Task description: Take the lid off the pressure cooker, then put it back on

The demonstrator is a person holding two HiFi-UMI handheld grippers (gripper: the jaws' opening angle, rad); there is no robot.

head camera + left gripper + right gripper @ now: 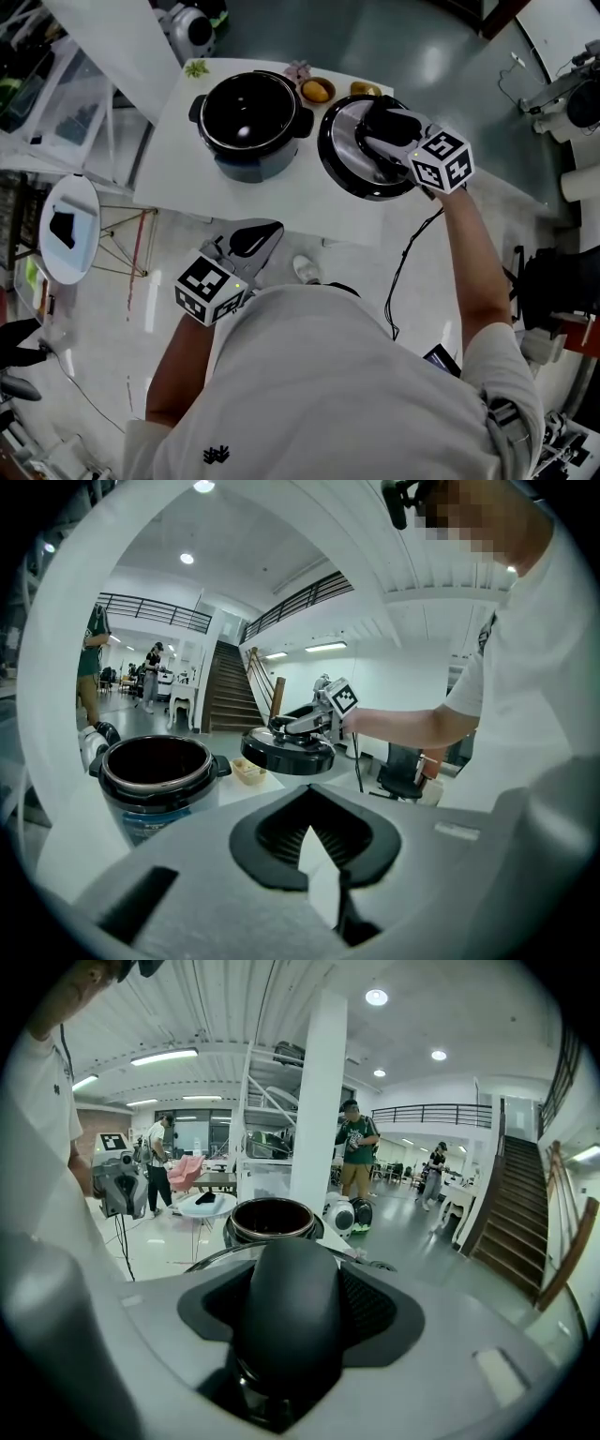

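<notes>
On the white table, head view: the open pressure cooker stands just left of its lid, carried by the right gripper; the left gripper hangs off the near edge. Left gripper view: jaws nearly together, empty. Right gripper view: jaws wide, clamping the black lid handle.

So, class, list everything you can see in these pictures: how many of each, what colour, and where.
pressure cooker pot: one, dark, black inside, open, on the white table
pressure cooker lid: one, black and steel, held above the table beside the pot
small dishes: two, yellow contents, at the table's far edge
round side table: one, white, left of the main table
staircase: one, dark, background
bystanders: at least three, background
right gripper: grey, shut on the pressure cooker lid
left gripper: grey, shut, empty, off the table's near edge
</notes>
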